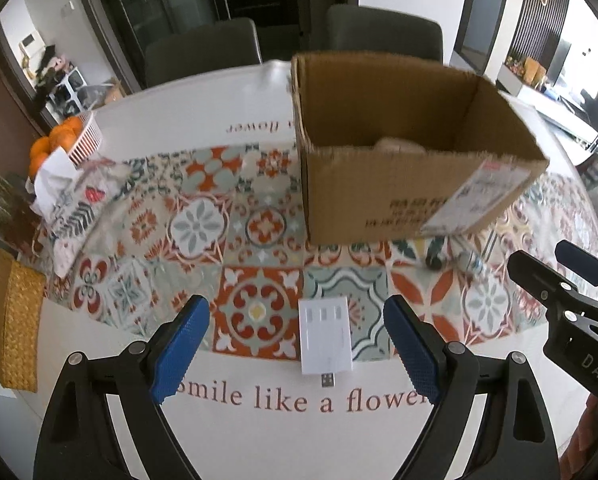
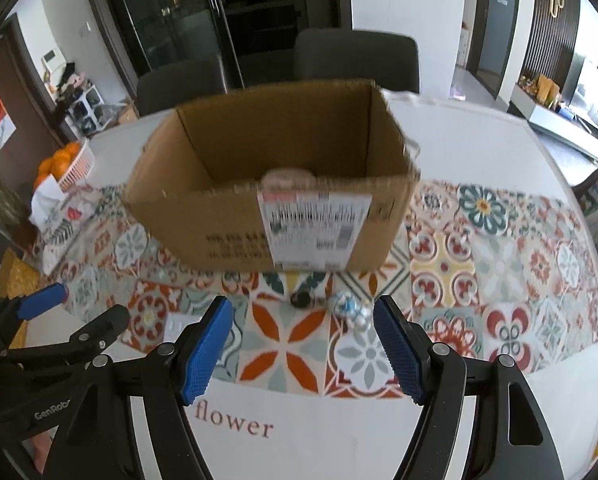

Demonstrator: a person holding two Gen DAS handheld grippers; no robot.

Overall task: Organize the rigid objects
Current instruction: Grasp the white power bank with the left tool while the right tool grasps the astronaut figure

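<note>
At the lower centre of the left wrist view, our left tool (image 1: 297, 344) stands wide open and empty around a white USB hub (image 1: 325, 335) lying on the surface (image 1: 283, 432). Our right tool (image 2: 303, 344) gapes too, empty, below the cardboard box (image 2: 219, 216).

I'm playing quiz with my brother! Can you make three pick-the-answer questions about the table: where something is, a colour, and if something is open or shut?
1. Where is the white USB box?
A. between the left gripper jaws
B. inside the cardboard box
C. in the basket

2. What colour is the fruit in the basket?
A. green
B. orange
C. purple

3. How are the right gripper jaws?
A. shut on a ball
B. shut on nothing
C. open

Answers: A, it lies on the table between the blue pads; B, orange balls show; C, its pads are wide apart.
</note>
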